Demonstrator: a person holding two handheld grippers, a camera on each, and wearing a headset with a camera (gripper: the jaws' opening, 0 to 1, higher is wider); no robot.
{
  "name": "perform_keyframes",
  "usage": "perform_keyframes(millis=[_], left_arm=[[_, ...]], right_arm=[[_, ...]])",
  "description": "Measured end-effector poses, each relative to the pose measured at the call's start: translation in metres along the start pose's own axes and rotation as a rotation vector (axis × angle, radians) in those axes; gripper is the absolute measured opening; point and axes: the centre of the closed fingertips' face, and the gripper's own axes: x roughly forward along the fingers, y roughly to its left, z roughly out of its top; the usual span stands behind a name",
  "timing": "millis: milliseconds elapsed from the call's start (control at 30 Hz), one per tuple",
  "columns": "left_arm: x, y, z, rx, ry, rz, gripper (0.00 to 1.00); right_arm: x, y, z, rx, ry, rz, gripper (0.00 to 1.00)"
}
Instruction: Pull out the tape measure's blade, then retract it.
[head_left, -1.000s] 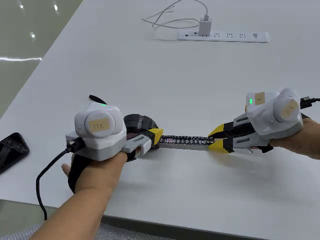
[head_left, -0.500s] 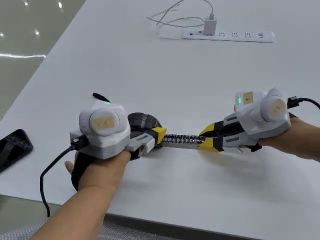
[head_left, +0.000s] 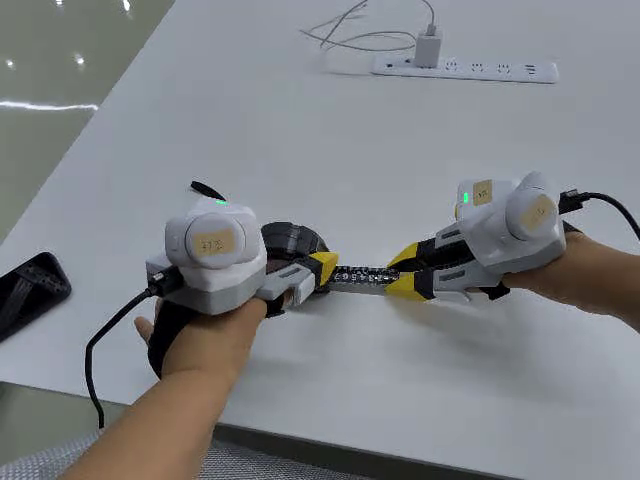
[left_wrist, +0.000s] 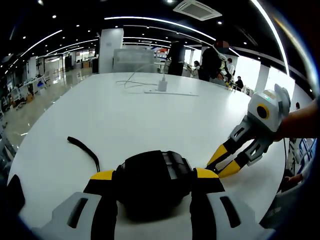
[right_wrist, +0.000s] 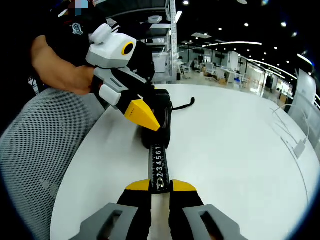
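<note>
The left claw (head_left: 318, 272) squeezes the black tape measure (head_left: 288, 240) between its two yellow tips. The round case rests on the white table (head_left: 300, 130). In the left gripper view the tape measure (left_wrist: 150, 192) sits right between the left claw's (left_wrist: 155, 174) tips.

The right claw (head_left: 400, 272) is pressed tight on the end of the blade (head_left: 360, 277). The blade runs straight from the case to this claw. In the right gripper view, just past the right claw (right_wrist: 160, 187), the blade (right_wrist: 158, 162) shows white numbers 2 to 7 (easy to read). Each claw has a tan sticker on top, too small to read.

Far beyond both claws lies a white power strip (head_left: 465, 68).
</note>
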Motion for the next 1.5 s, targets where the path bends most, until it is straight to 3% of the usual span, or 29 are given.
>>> perform_keyframes(millis=[900,1500], left_arm=[[-0.001,-0.001,0.000,-0.001,-0.002,0.000,0.54],[-0.001,-0.001,0.000,-0.006,-0.004,0.001,0.54]], right_arm=[[0.031,-0.003,0.019,-0.021,-0.001,0.012,0.08],[0.038,-0.003,0.024,-0.028,-0.006,0.021,0.08]])
